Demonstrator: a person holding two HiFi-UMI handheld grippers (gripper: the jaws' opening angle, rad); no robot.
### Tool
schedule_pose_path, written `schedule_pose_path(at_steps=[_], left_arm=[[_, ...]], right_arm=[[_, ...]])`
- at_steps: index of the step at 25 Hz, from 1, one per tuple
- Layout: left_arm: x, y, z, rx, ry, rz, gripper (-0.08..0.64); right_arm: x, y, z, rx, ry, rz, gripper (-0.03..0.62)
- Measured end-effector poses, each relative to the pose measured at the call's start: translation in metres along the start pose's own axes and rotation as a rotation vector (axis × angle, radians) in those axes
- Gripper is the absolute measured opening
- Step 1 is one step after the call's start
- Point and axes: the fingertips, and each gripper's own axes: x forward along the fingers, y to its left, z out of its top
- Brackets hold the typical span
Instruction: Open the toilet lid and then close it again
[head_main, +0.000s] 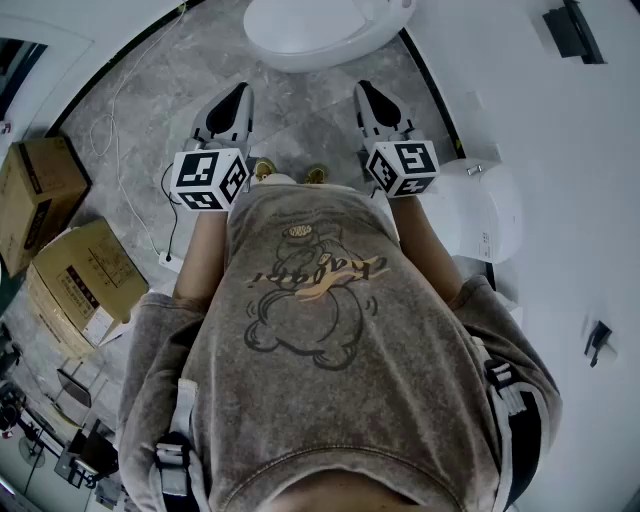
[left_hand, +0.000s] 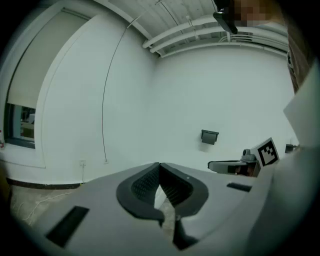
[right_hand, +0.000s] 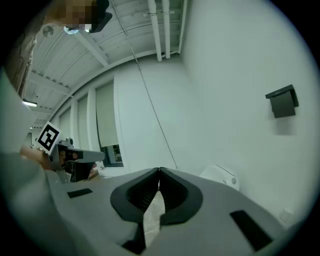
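Two containers of cardboard stand on the floor (head_main: 300, 120) at your left: one box (head_main: 40, 185) and a second box (head_main: 85, 275) nearer to you. Both are shut, so you cannot see their contents. At your right, against the wall (head_main: 520, 100), stands a white domed container (head_main: 485, 210). It is also shut and its contents are hidden. It shows again in the right gripper view (right_hand: 220, 177), just right of the jaws. A thin cable (head_main: 125, 190) runs across the floor beside the boxes. The toilet (head_main: 385, 20) stands ahead of you, with its lid (head_main: 310, 25) down. You hold the left gripper (head_main: 241, 92) and the right gripper (head_main: 363, 88) side by side and apart from each other, both pointing toward the toilet. The lid lies ahead of both sets of jaws, in line with the gap between the two grippers, near them but touching neither. In the left gripper view the jaws of the left gripper (left_hand: 160, 166) are together at the tips with nothing clamped. In the right gripper view the jaws of the right gripper (right_hand: 159, 171) are likewise together and empty.
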Motion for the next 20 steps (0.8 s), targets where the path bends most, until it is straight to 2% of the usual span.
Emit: schedule_pose_path(at_steps=[9, 20], left_arm=[[0.014, 0.0, -0.016, -0.002, 0.009, 0.018, 0.009], [0.098, 0.063, -0.054, -0.013, 0.077, 0.016, 0.009]], right_arm=[[0.013, -0.015, -0.015, 0.031, 0.014, 0.012, 0.028], [0.1, -0.053, -0.054, 0.083, 0.072, 0.0, 0.028]])
